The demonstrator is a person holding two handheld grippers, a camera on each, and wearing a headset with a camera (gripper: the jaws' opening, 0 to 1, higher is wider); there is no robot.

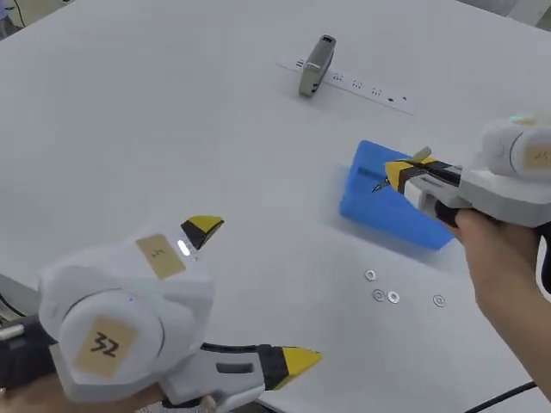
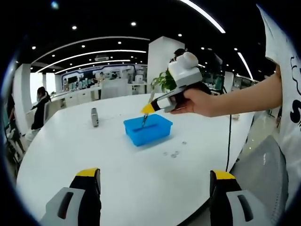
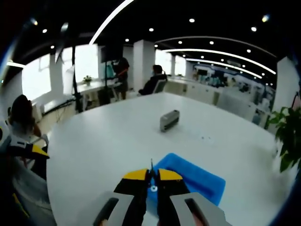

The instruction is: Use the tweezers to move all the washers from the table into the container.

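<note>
room: open-plan office, strip lights overhead, big white table [image 1: 172, 129] as the bench.
right gripper [image 1: 398, 172]: jaws pinched narrow on the tweezers [image 1: 380, 186], whose tips stick out forward of the jaws and angle down.
tweezer load: tips too small to tell if they carry a washer.
container [image 1: 379, 215]: blue open-top rectangular tray right under the right gripper's tips. In the left gripper view the tweezer tips dip inside its rim.
washers [image 1: 379, 295]: four small flat silver rings loose on the table, behind the right gripper on the hand side, near the container's closer wall. Three sit close together, one apart.
left gripper [image 1: 254, 290]: jaws wide, nothing between them, well apart from the right gripper and the container.
risk 1: easing the jaws to open the tweezers may go too far, so the tweezers slip or pivot in the jaws.
risk 2: washers are thin and lie flat on a smooth top, so the tips likely skate and a washer skids toward the table edge.
risk 3: tips catch the container wall on the way out and the light tray shifts.
</note>
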